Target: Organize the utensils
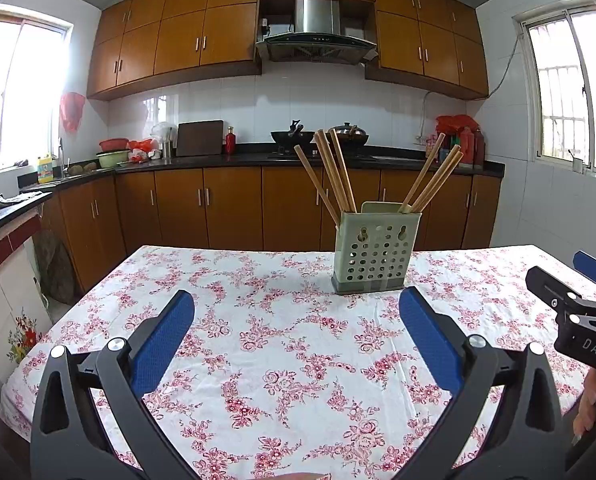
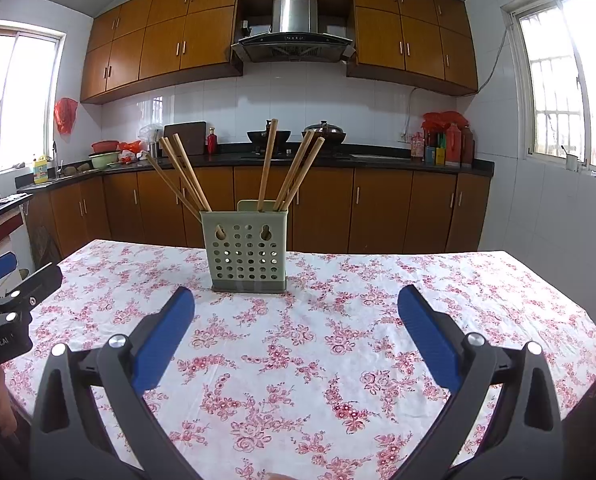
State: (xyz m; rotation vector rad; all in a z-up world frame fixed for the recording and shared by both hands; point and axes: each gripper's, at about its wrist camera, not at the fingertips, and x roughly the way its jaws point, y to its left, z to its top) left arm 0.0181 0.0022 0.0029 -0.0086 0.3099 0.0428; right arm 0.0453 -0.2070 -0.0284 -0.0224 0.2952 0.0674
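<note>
A pale green perforated utensil holder (image 1: 374, 254) (image 2: 246, 254) stands upright on the floral tablecloth, near the table's far side. Several wooden chopsticks (image 1: 334, 172) (image 2: 185, 172) stand in it, one bunch leaning left and another (image 1: 432, 178) (image 2: 298, 170) leaning right. My left gripper (image 1: 297, 312) is open and empty, low over the cloth, short of the holder. My right gripper (image 2: 295, 312) is open and empty, also short of the holder. Each gripper shows at the edge of the other's view, the right one (image 1: 570, 292) and the left one (image 2: 13, 280).
The table (image 1: 257, 360) (image 2: 418, 320) carries a white cloth with red flowers. Behind it runs a kitchen counter (image 1: 217, 160) with woks, bottles, bowls and a cutting board. Brown cabinets and a range hood (image 1: 316, 36) fill the back wall.
</note>
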